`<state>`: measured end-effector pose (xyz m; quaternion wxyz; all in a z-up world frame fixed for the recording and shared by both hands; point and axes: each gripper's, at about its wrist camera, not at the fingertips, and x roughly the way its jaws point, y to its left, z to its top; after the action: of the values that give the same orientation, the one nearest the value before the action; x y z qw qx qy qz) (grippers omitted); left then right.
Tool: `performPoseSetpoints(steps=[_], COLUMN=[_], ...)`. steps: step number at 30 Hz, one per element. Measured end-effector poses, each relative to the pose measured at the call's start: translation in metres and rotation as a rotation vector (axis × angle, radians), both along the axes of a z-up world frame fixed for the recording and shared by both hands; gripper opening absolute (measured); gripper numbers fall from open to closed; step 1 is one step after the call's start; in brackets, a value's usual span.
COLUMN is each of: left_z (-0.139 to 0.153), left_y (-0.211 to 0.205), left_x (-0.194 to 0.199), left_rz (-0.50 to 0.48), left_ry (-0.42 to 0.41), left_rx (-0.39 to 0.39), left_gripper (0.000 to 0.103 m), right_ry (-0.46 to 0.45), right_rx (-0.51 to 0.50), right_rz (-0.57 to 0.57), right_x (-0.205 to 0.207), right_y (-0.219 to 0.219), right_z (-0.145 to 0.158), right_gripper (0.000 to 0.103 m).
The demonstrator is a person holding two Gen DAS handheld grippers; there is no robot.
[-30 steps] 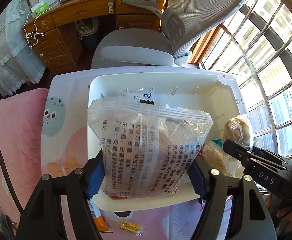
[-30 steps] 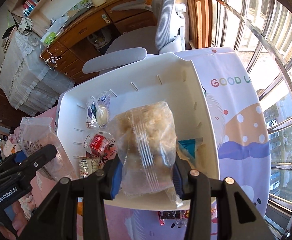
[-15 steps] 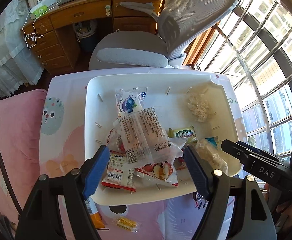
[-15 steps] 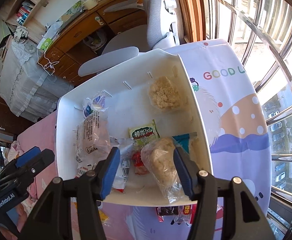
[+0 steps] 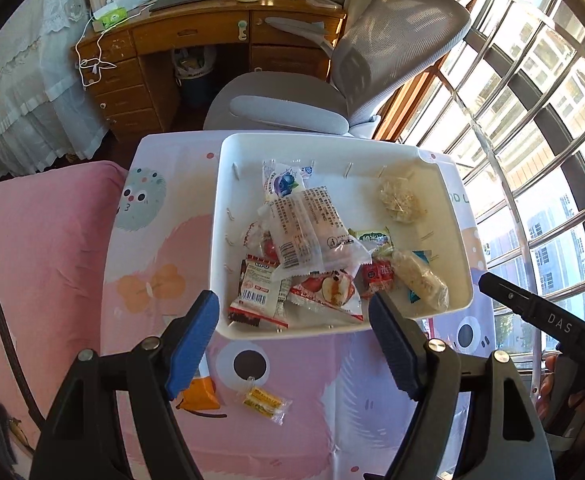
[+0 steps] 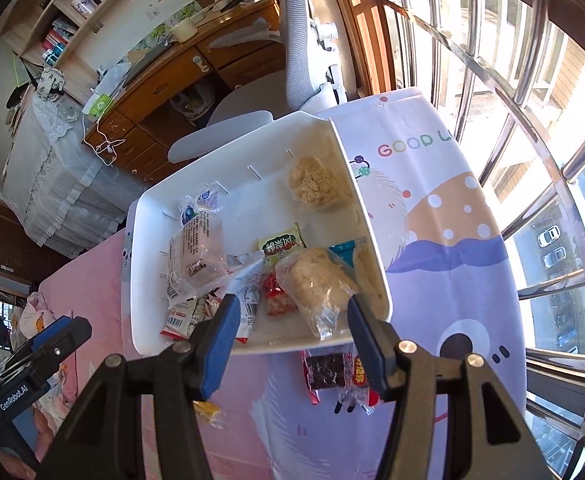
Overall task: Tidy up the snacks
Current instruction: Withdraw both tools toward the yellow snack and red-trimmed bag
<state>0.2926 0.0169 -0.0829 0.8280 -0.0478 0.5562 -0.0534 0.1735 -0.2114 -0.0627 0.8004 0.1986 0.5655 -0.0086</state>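
Note:
A white tray [image 5: 444, 184] on the table holds several snack packs. A clear printed bag [image 5: 310, 228] lies on the pile at its left, and a clear bag of rice puffs [image 6: 316, 284] lies at its near right. My left gripper [image 5: 292, 312] is open and empty, above the tray's near edge. My right gripper [image 6: 290, 322] is open and empty, just short of the rice-puff bag. On the cloth before the tray lie a small yellow candy [image 5: 262, 398], an orange packet [image 5: 198, 394] and a dark and red packet [image 6: 332, 374].
The table has a pink and lilac cartoon cloth [image 5: 152, 280]. A grey office chair [image 5: 332, 80] stands behind it, with a wooden desk [image 5: 196, 36] further back. Barred windows [image 6: 512, 120] run along the right. A pink bed cover [image 5: 32, 260] lies to the left.
Both grippers opened and dropped their bags into the tray: the printed bag from the left, the rice-puff bag from the right. Both then pulled back and up from the tray.

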Motion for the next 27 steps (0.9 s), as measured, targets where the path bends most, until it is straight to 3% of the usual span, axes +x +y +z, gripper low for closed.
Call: performPoseSetpoints(steps=[11, 27], left_z=[-0.003, -0.053], left_y=[0.026, 0.047], left_x=[-0.062, -0.114], left_rz=[0.055, 0.178], left_ry=[0.008, 0.068], left_rx=[-0.012, -0.079], left_gripper=[0.076, 0.076], right_ry=[-0.010, -0.144], right_rx=[-0.017, -0.128], right_rz=[-0.012, 0.132], right_x=[-0.060, -0.109], right_y=[0.003, 0.040], right_z=[0.000, -0.024], right_gripper=[0.057, 0.057])
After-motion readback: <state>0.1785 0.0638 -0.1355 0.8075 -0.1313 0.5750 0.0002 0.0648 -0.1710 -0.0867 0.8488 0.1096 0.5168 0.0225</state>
